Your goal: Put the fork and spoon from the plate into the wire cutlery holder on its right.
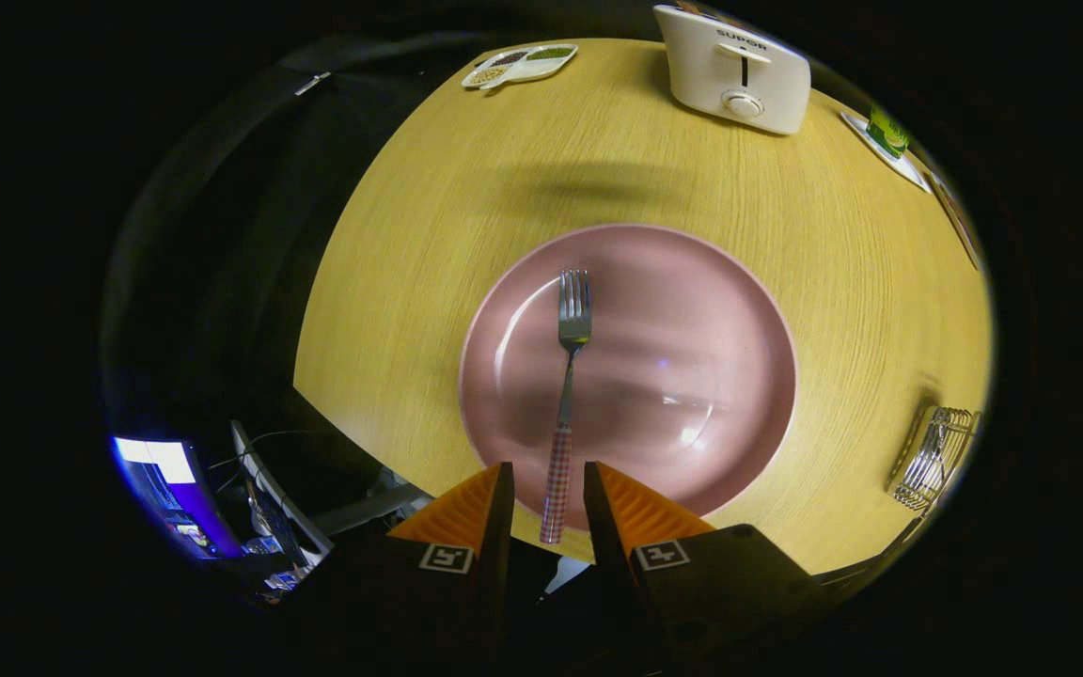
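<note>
Pale wood grain covers the bench (429, 282) we work over, and its near edge gives way to a dark booth floor on our left, where a lit screen (161, 475) glows beside some cables. We hold the gripper (546, 489) low over the near rim of a pink plate (692, 357), and its jaws stand narrowly apart, straddling the checked handle of the fork (568, 376) without pressing on it as far as we can tell. From between the jaws the fork runs straight ahead, tines farthest out, resting on the plate's left half. Well off to the right of the jaws, close to the bench edge, we see the wire cutlery holder (936, 456), clear of the plate. Far beyond the jaws a white toaster (734, 70) stands at the back of the bench; to its left lies a small divided dish (518, 66) with dry contents, and to its right a flat card (889, 141) carries something green.
</note>
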Tool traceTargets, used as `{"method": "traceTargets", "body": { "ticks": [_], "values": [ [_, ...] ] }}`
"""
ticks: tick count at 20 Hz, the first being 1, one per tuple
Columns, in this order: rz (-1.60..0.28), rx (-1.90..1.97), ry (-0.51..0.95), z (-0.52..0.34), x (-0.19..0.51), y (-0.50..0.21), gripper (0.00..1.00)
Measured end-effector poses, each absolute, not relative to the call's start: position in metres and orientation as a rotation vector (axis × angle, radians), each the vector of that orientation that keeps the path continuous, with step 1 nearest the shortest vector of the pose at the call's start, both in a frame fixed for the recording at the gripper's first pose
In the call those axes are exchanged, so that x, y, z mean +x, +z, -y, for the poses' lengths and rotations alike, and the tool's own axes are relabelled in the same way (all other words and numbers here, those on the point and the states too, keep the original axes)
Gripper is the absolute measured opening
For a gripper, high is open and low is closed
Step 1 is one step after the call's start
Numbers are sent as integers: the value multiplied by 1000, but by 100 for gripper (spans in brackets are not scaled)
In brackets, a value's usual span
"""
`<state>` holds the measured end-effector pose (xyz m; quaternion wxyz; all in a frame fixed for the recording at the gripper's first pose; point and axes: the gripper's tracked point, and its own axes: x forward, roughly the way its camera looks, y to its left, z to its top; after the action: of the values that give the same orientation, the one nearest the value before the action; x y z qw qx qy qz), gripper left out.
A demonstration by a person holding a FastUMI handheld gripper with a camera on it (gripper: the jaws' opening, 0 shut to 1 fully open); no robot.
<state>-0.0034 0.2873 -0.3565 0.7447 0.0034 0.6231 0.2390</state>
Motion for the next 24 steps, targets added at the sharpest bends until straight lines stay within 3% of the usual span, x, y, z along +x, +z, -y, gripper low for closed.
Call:
{"method": "traceTargets", "body": {
  "ticks": [4,7,9,11,17,24],
  "values": [
    [-1403,-17,511,-292,-9,-375,47],
    [-1419,-47,491,-289,-13,-385,30],
    [-1416,-54,486,-287,-10,-383,13],
    [-1406,-32,499,-286,-8,-378,10],
    [-1359,37,606,-254,-5,-312,10],
    [-1323,-105,589,-99,9,-218,10]
  ]
}}
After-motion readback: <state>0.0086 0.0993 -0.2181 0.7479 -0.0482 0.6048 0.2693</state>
